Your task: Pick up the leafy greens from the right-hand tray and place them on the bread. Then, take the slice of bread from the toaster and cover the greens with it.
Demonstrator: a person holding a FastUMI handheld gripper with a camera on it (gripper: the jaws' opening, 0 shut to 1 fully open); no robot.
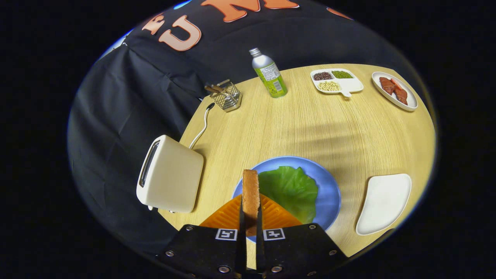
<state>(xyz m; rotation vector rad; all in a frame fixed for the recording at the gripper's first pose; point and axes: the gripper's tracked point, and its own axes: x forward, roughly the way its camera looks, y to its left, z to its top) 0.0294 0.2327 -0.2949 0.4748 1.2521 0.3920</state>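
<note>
Your gripper (250, 217) hangs above the near rim of the round pale-wood table (294, 124), fingers pointing forward and down, both pressed on the flat faces of a brown, grainy slice of bread (250, 193) held upright on edge. Just beyond the fingers sits a round blue plate (329, 193) carrying a crinkled green lettuce leaf (290, 188); the bread's upper end overlaps the leaf's left edge in your view. Near the plate on the right lies a smooth white tray with rounded corners (384, 203), close to the table's edge. A cream, boxy toaster (170, 180) stands just left of the plate at the table's left edge, slot up. You have bare wood between the plate and the far items: a wire basket (228, 97), a silver-and-green bottle (269, 75), a divided white dish of beans (336, 80) and an oval dish of red pieces (394, 91).
</note>
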